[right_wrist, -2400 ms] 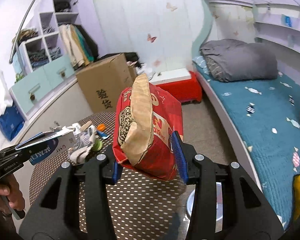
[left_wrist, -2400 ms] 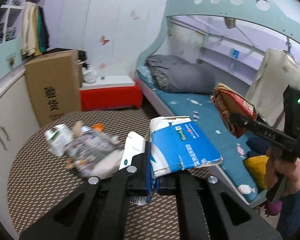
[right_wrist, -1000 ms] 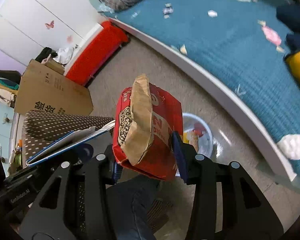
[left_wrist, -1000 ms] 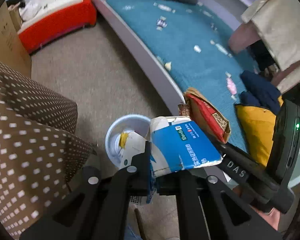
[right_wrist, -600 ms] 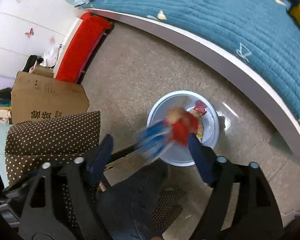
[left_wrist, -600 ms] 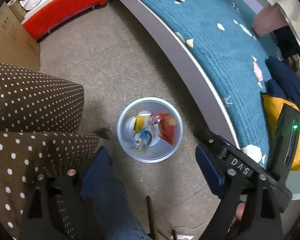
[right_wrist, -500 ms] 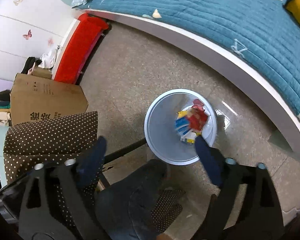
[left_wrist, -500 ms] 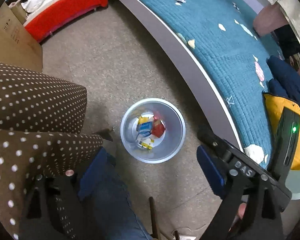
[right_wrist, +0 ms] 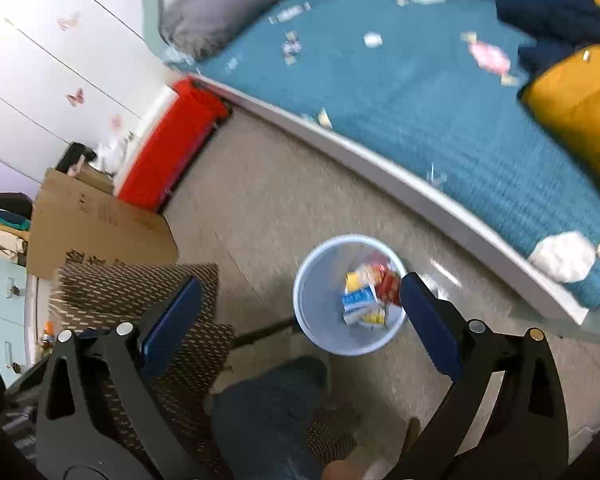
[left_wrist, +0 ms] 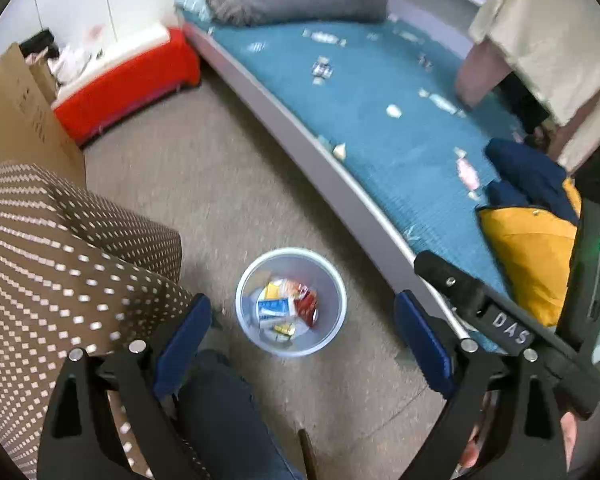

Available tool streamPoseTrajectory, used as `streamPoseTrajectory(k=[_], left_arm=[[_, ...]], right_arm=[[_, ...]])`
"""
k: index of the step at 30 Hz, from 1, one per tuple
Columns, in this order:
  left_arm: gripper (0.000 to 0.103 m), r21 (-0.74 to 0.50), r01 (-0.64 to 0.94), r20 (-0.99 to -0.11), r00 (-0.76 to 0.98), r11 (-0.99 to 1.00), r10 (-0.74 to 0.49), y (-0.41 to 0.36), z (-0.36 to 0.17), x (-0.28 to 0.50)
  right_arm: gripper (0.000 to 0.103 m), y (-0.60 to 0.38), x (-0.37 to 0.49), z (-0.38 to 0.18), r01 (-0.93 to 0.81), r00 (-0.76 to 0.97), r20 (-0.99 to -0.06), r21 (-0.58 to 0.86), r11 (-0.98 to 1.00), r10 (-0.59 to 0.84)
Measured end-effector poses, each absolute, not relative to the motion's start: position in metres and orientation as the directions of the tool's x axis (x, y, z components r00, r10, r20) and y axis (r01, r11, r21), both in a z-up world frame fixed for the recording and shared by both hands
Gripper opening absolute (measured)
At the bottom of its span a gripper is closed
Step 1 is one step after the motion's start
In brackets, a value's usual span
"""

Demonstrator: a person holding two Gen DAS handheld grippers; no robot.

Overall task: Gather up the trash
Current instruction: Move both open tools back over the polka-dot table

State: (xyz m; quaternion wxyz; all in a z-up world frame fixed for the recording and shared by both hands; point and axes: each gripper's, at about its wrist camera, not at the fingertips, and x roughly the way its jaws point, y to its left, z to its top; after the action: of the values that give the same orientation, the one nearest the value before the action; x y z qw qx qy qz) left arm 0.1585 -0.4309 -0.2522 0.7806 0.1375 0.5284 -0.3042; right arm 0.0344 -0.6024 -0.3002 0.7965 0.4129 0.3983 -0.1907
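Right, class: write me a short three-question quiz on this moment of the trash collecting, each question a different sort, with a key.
1. True or false: the left tongs grip a carton.
2. Where does the blue-and-white carton lie?
A. on the bed
B. in the bin
C. on the dotted tablecloth
3. Fill in: the red snack bag lies beside the carton inside the pale round ____ on the floor.

Key:
1. False; both the left and the right tongs stand open and empty.
2. B
3. bin
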Motion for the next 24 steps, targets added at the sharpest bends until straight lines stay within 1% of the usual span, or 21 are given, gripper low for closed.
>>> streamPoseTrajectory(k=[2, 7, 13, 19, 24], left_arm=[[0.092, -0.114, 0.634, -0.887, 0.282, 0.765, -0.365, -0.424, -0.234, 0.151], [0.093, -0.07, 0.653, -0.811, 0.403, 0.754, -0.424, -0.397, -0.189, 0.134], [0.094, -0.048, 0.638, -0.724, 0.508, 0.769, -0.467, -0.353, -0.143, 0.125], [0.094, 0.021, 0.598, -0.63, 0.63, 0.801, -0.454, -0.307, -0.112, 0.114], [0.094, 0.032, 0.548, -0.576, 0.693, 0.836, -0.433, -0.263, -0.095, 0.111]], right_arm=[[0.097, -0.598, 0.03, -0.279, 0.619, 0.635, -0.772, 0.506, 0.6, -0.004], [0.097, -0.58, 0.026, -0.224, 0.562, 0.698, -0.714, 0.505, 0.655, -0.048], [0.097, -0.541, 0.03, -0.174, 0.477, 0.756, -0.653, 0.491, 0.729, -0.055], [0.097, -0.493, 0.042, -0.128, 0.363, 0.806, -0.591, 0.462, 0.809, -0.025], [0.097, -0.454, 0.049, -0.095, 0.278, 0.838, -0.546, 0.428, 0.86, 0.001]])
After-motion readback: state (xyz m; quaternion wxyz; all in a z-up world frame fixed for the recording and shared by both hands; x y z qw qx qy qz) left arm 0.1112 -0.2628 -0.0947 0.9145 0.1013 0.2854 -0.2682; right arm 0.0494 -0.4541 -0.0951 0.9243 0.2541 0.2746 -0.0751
